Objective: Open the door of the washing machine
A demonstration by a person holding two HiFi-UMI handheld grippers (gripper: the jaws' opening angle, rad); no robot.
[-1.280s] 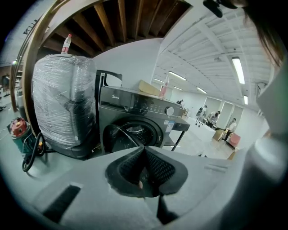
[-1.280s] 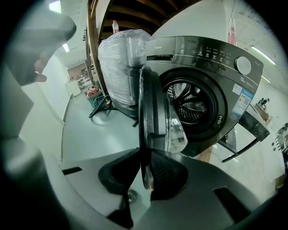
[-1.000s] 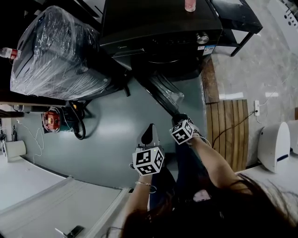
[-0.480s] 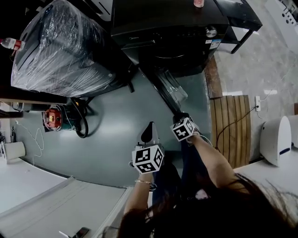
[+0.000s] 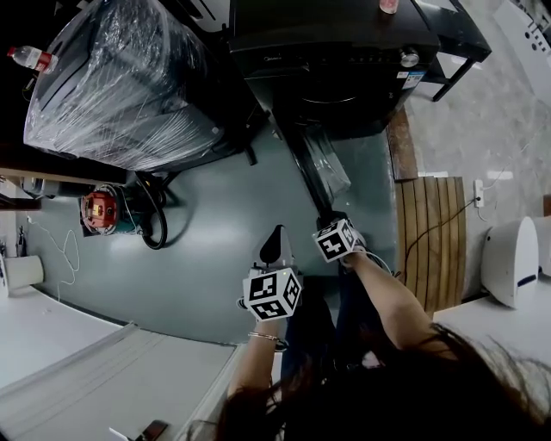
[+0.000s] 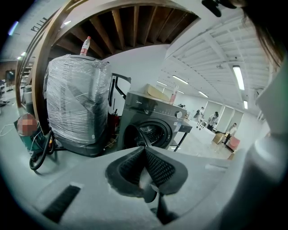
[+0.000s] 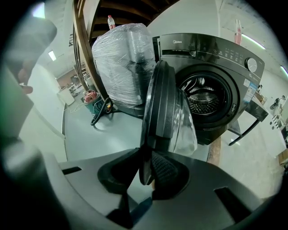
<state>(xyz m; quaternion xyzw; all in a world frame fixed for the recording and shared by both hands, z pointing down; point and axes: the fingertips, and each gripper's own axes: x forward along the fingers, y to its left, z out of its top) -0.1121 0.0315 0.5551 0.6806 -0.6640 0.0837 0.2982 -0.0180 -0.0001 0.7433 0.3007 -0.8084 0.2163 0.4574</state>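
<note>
Swung wider than a second ago, the door (image 5: 323,172) of the washing machine (image 5: 344,52) now stands almost square to the machine's front. In the head view the machine itself has slid a little toward 1 o'clock. The door's hinge side is at the machine, and its free edge reaches down to the right gripper (image 5: 332,217).

In the right gripper view the thin dark rim of the door passes between the jaws. They have just been opening. The rim lies close to the right pad, and on the left side a strip of floor shows between rim and jaw, so they are loosely around the edge and do not pinch it. Behind the rim bulges the clear glass bowl of the door. Farther on, the round mouth of the drum (image 7: 204,96) is uncovered and its perforated metal wall can be seen.

The left gripper (image 5: 277,234) hangs at 9 o'clock of the right one, over the grey-green floor (image 5: 224,224). Its jaws are closed together with nothing between them, and it points toward the machine from a distance.

On top of the washing machine stands a pink container (image 5: 389,5); I cannot tell what it holds. At 10 o'clock from the person is a large appliance wrapped in clear film (image 5: 120,86), with a bottle (image 5: 30,57) on its top. Just below it on the floor sits a small red and green machine (image 5: 102,211) beside a coiled black hose (image 5: 153,228). At 3 o'clock of the door lies a wooden slatted board (image 5: 426,241).
</note>
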